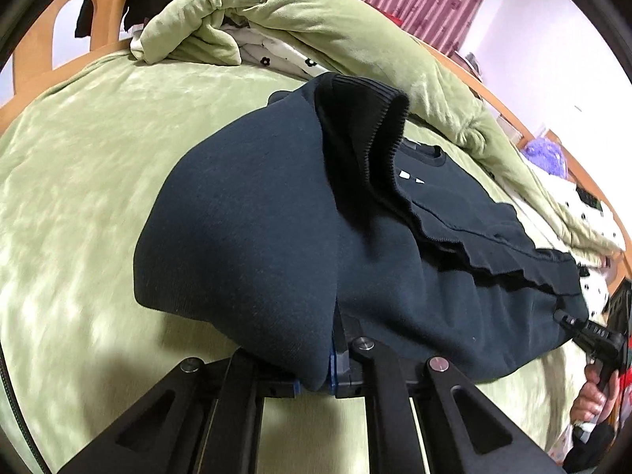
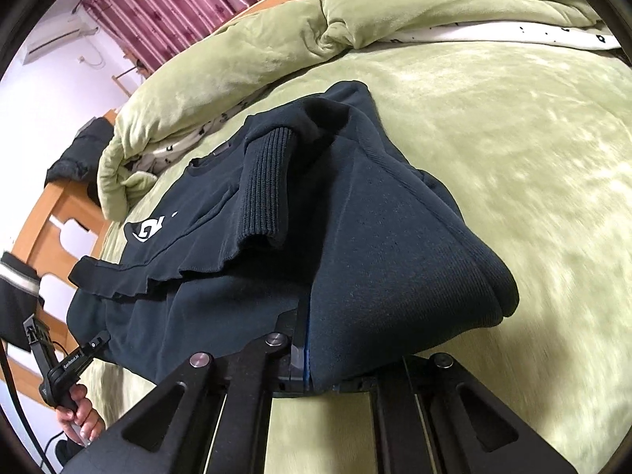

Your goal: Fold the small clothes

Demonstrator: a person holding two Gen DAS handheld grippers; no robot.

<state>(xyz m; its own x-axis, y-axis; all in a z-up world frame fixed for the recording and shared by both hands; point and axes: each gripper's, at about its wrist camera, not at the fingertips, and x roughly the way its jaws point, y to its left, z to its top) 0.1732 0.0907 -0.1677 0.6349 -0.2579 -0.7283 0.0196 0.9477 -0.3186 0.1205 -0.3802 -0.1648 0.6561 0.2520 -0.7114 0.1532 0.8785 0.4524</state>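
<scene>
While the dark sweatshirt (image 1: pixel 252 213) hangs doubled over in the air above the green bedspread (image 1: pixel 79 181), the left gripper (image 1: pixel 316 385) is clenched on a bunched fold of its fabric, the blue pads pressed against the cloth; the right gripper (image 2: pixel 308 383) is likewise clamped on another part of the same folded edge, and its tip shows at the far right of the left wrist view (image 1: pixel 568 322) with the person's hand (image 1: pixel 592 399) on the handle; the garment's upper part, with neckline and white logo (image 2: pixel 148 229), lies flat on the bedspread toward the rumpled green quilt (image 2: pixel 245 67) heaped along the far edge of the bed; a ribbed cuff (image 2: pixel 268 181) rests on top of the fold; pink curtains (image 2: pixel 166 8) hang behind the wooden bed frame (image 2: pixel 59 213).
</scene>
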